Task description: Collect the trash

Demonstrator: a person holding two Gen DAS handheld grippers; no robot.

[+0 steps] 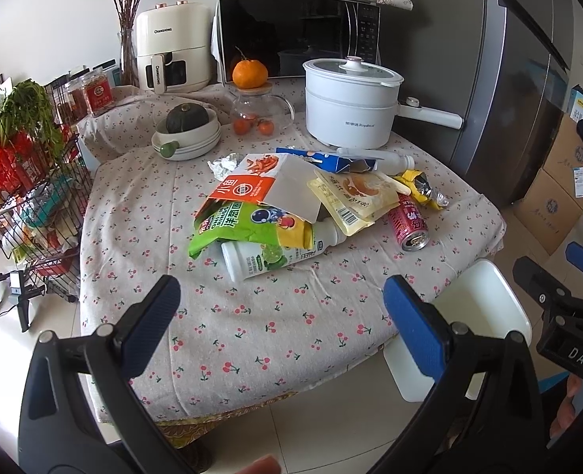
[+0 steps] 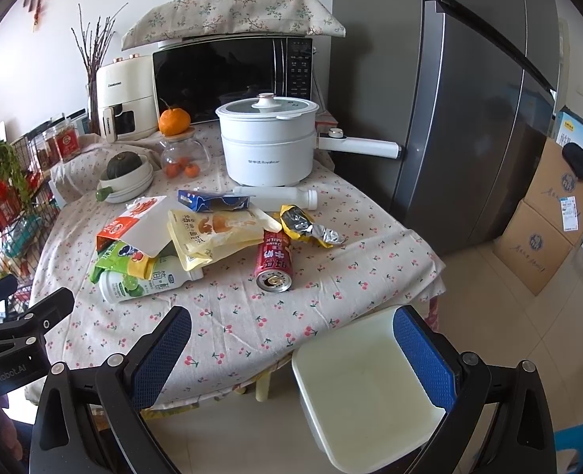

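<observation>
Left hand-held gripper (image 1: 279,316): lower part of its own view, jaws spread wide, nothing between them; blue pads (image 1: 153,324) hang over the near edge of the worktop (image 1: 252,339).
Right hand-held gripper (image 2: 291,347): bottom of its own view, jaws wide apart, holding nothing; the right pad (image 2: 422,355) lies over the bin's rim in the frame.
Trash heap: centre of both views, on the cherry-print cloth, well apart from both grippers.
Bottle (image 1: 260,256): white, on its side at the near edge of the heap, its neck under the green bag (image 1: 244,225).
Orange bag (image 1: 252,185): lies over the green bag, a grey sheet on its right half.
Yellow pouch (image 1: 350,197): right of centre, overlapping the orange bag's edge.
Can (image 1: 410,225): red, on its side, open top toward the camera, just beside the pouch.
Foil wrapper (image 1: 422,189): yellow and silver, crumpled, behind the can.
Blue carton (image 1: 331,158): at the back of the heap, with a second white bottle (image 1: 386,158) lying behind it.
Foil ball (image 1: 222,166): small, at the heap's left rear.
Bin (image 2: 366,387): white, open, lower right of the right view, on the floor just beside the worktop corner; inside looks bare.
Pot (image 1: 350,106): white, lidded, behind the heap at upper centre.
Microwave (image 1: 291,39): upper centre, cloth-covered.
Fridge (image 1: 528,79): grey, upper right.
</observation>
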